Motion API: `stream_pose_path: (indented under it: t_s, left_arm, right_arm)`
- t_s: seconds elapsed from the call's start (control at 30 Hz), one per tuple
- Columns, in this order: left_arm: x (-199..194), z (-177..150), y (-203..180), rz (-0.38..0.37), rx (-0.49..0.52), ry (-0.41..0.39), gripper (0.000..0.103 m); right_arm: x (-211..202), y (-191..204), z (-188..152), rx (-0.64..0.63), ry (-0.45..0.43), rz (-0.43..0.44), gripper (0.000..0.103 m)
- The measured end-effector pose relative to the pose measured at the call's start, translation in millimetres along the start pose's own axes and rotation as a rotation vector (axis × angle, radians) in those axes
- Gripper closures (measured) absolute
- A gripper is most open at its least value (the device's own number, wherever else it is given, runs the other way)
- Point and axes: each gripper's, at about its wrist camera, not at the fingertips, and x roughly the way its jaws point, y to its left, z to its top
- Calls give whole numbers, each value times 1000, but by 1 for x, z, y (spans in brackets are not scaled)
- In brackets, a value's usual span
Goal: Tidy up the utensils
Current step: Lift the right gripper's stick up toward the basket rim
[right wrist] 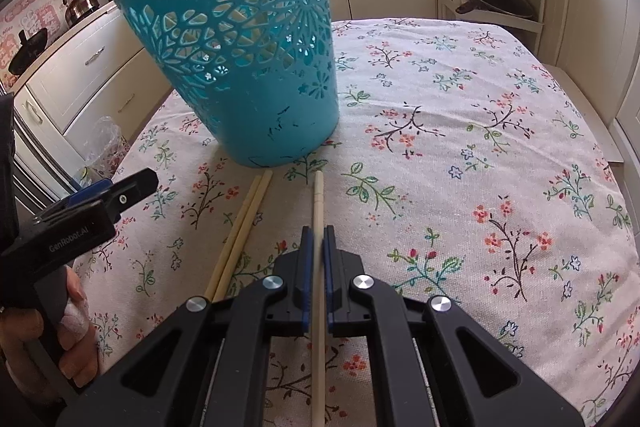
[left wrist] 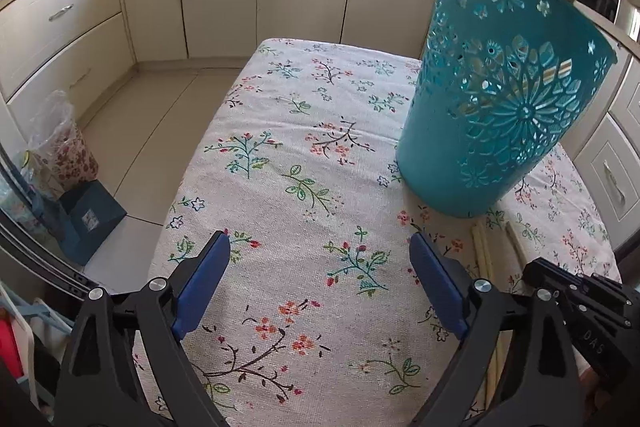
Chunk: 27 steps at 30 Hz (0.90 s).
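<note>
Right gripper (right wrist: 318,231) is clamped on one chopstick (right wrist: 318,195) at bottom centre, lined up toward the basket (right wrist: 240,47) up top. Pair (right wrist: 240,227) waits on the counter (right wrist: 480,107); left gripper (left wrist: 320,247) hangs wide apart.

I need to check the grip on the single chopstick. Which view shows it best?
The right wrist view: the single chopstick runs between the right gripper fingers, closed on it, tip toward the teal basket. The left wrist view shows only pale sticks partly hidden behind its finger.
</note>
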Motion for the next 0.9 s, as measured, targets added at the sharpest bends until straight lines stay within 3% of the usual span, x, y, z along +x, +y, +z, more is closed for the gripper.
stream_pose_path:
  t_s: [0.43, 0.9]
  left_arm:
    - [7, -3, -11, 36, 60, 32, 14]
    - [12, -2, -12, 35, 60, 47, 13]
  right_arm:
    - [1, -15, 3, 47, 4, 42, 98]
    - [-2, -36, -2, 230, 27, 187, 97]
